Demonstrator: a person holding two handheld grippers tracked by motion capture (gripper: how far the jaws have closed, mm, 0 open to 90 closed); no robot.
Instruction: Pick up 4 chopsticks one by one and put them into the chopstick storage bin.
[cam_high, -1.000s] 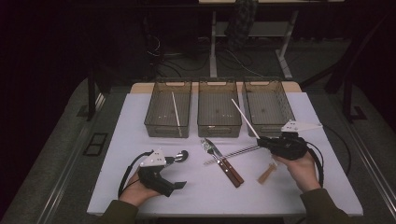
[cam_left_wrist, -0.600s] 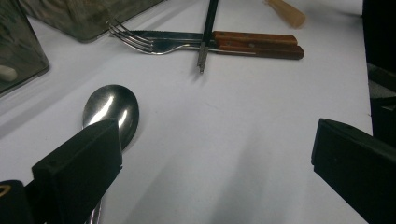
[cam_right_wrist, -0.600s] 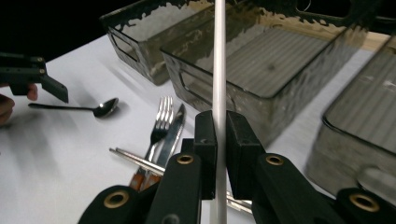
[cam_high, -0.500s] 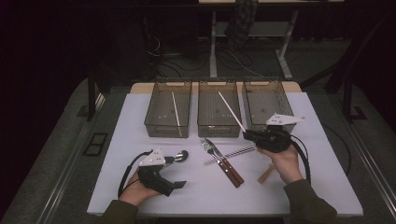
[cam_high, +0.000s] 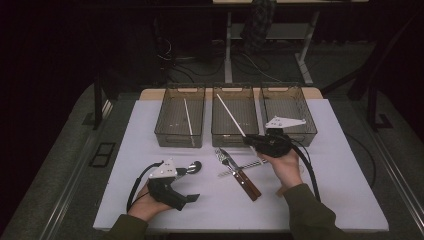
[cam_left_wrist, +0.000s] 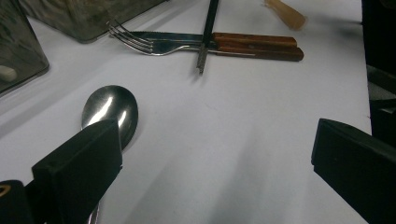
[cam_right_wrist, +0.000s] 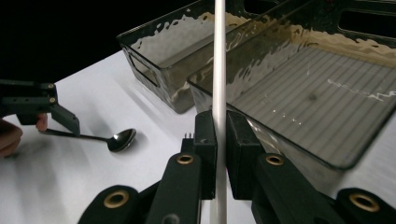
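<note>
My right gripper (cam_high: 251, 142) (cam_right_wrist: 219, 154) is shut on a white chopstick (cam_high: 229, 114) (cam_right_wrist: 218, 70), which slants up and away over the middle bin (cam_high: 235, 136) (cam_right_wrist: 317, 93). Another white chopstick (cam_high: 188, 122) lies in the left bin (cam_high: 172, 125). My left gripper (cam_high: 189, 185) (cam_left_wrist: 215, 158) rests open on the table near the front left. A metal spoon (cam_high: 193, 167) (cam_left_wrist: 109, 109) lies beside its left jaw, with nothing between the jaws. A fork (cam_left_wrist: 140, 42) and a knife (cam_high: 240, 175) (cam_left_wrist: 252, 39), both wooden-handled, lie mid-table with a thin dark stick (cam_left_wrist: 208, 32) across them.
The right bin (cam_high: 290, 112) stands behind my right hand. A pale wooden piece (cam_left_wrist: 285, 7) lies beyond the cutlery. The white mat (cam_high: 340, 190) ends at the table's front edge. In the right gripper view, my left gripper (cam_right_wrist: 32, 105) is off to the left by the spoon (cam_right_wrist: 120, 139).
My right gripper has carried the white chopstick leftward, from in front of the right bin to the middle bin. The left gripper has stayed put.
</note>
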